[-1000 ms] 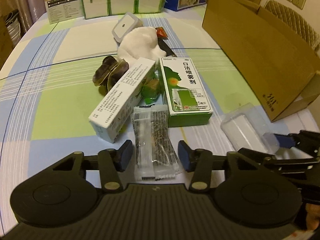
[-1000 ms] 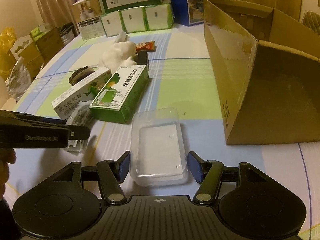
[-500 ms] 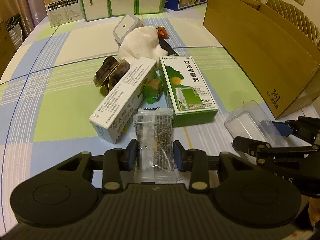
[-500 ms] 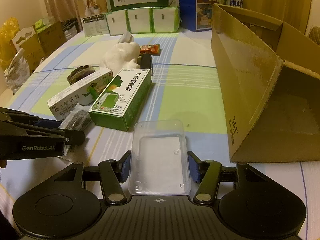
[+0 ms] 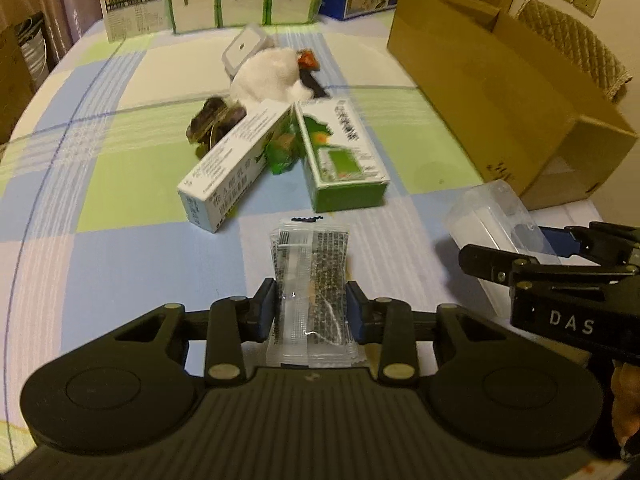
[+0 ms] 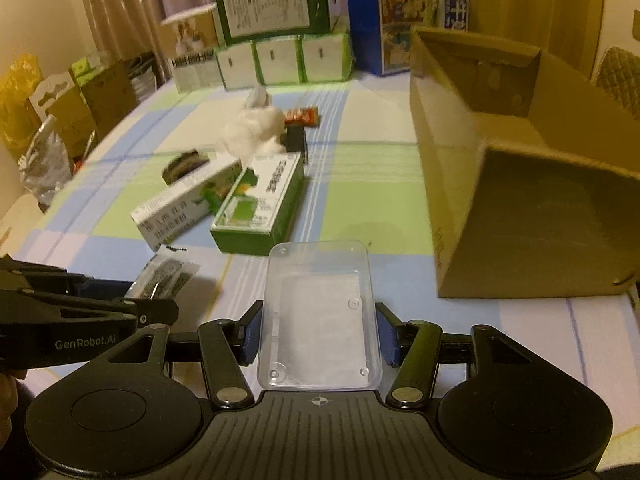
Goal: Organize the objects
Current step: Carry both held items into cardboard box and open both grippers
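Cardboard box (image 6: 532, 184): biggest thing, open top, on the right side of the table (image 5: 120, 264). Looks like the place to put stuff, tho that's a guess.
Green box (image 6: 260, 204): lies flat mid-table, touching the white box (image 6: 188, 208). Not picked up.
White box: lies flat, left of the green box. A green wrapper (image 5: 282, 156) is stuck between them.
Fluffy white thing (image 5: 268, 76): farther back, w/ small bits near it. Too blurry to name.
Clear tray (image 6: 320, 312): sits between the right gripper (image 6: 318, 336) fingers, near the box corner. Pads touch both long sides, so it looks held.
Snack packet (image 5: 310, 292): thin, see-thru, w/ black print. Left gripper (image 5: 310, 312) is shut narrow on its near end; the far end sticks out in front.
How to do it well: lift both straight up, keep them apart so the grippers don't bump. Tray is slippery & bendy, so squeeze soft & keep it flat. Packet is floppy, so go slow. Carry each over the box wall, then let go low inside.
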